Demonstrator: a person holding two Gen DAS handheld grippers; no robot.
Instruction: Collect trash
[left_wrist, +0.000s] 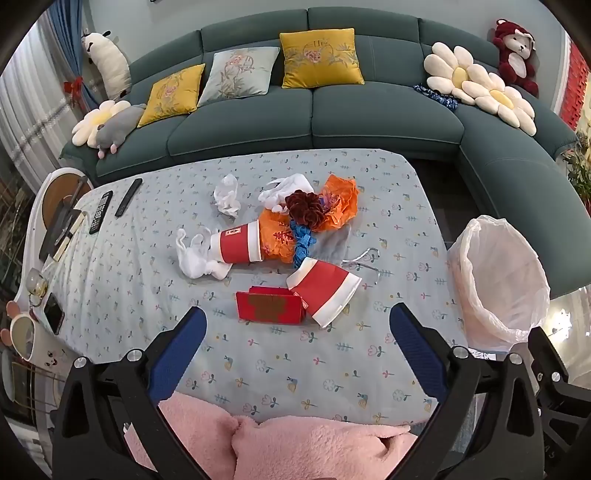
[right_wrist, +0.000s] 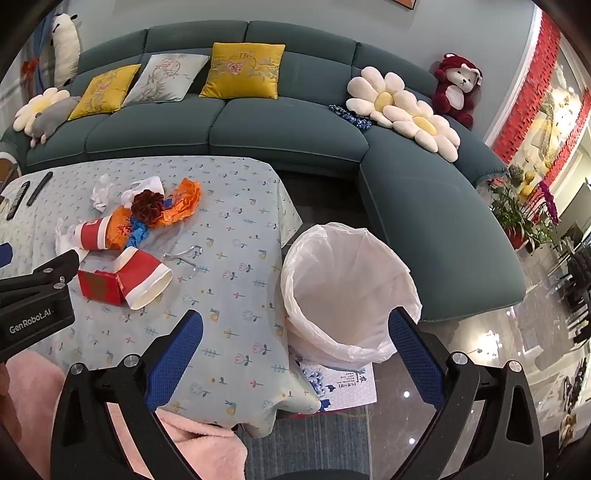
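Note:
Trash lies in a heap on the flowered tablecloth (left_wrist: 122, 291): two red paper cups on their sides (left_wrist: 238, 243) (left_wrist: 325, 291), a flat red box (left_wrist: 271, 304), crumpled white tissues (left_wrist: 227, 194) (left_wrist: 194, 258), orange paper (left_wrist: 338, 201), a dark red flower (left_wrist: 306, 208) and a blue ribbon (left_wrist: 303, 243). A bin lined with a white bag (right_wrist: 347, 291) stands off the table's right edge. My left gripper (left_wrist: 297, 332) hovers open just short of the red box. Held open over the table corner and the bin is my right gripper (right_wrist: 295, 332). Neither holds anything.
Two remote controls (left_wrist: 101, 210) (left_wrist: 128, 197), a phone (left_wrist: 54, 314) and a mug (left_wrist: 26, 336) sit along the table's left side. A teal sofa (left_wrist: 369, 118) with cushions and plush toys runs behind. Pink fleece (left_wrist: 295, 446) lies at the near edge.

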